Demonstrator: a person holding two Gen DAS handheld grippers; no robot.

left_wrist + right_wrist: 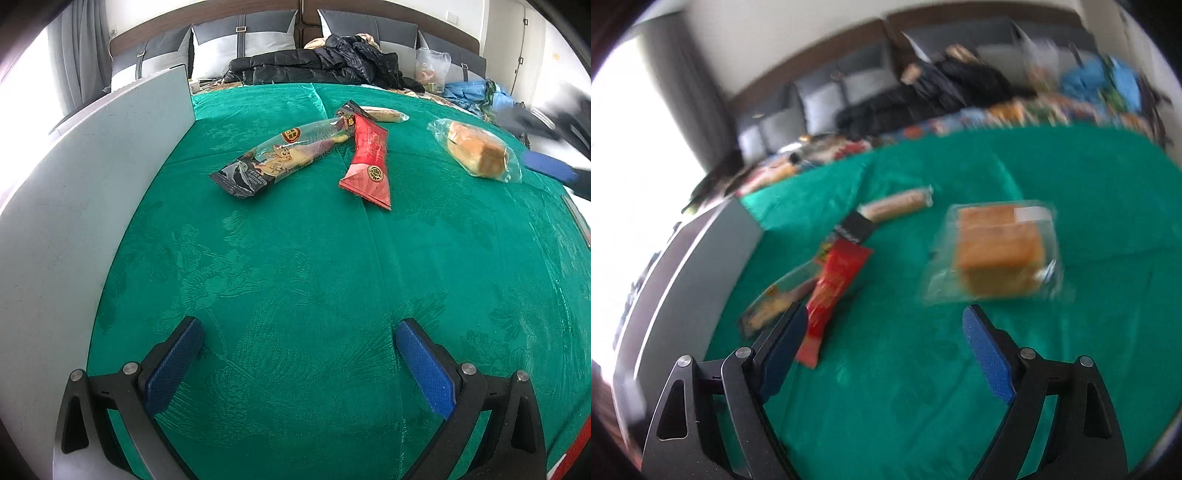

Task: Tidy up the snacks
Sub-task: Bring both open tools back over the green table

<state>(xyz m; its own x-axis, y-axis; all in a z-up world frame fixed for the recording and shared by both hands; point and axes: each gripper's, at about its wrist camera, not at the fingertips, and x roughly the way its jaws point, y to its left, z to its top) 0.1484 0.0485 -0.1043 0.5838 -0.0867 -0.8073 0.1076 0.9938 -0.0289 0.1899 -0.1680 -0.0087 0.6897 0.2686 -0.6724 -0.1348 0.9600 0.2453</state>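
Several wrapped snacks lie on a green cloth (295,277). A long clear-and-black cartoon packet (273,158) lies left of a red packet (369,162). A thin clear-wrapped bar (384,113) lies behind them. A bagged bread cake (476,149) lies to the right. My left gripper (299,332) is open and empty, well short of the snacks. My right gripper (886,321) is open and empty, just short of the bread cake (997,254), with the red packet (834,288) by its left finger. It shows blurred at the far right of the left wrist view (550,166).
A grey-white box wall (74,206) borders the cloth on the left. Behind the cloth are pillows (243,40), a black jacket (325,62), a plastic bag (432,68) and blue cloth items (476,94).
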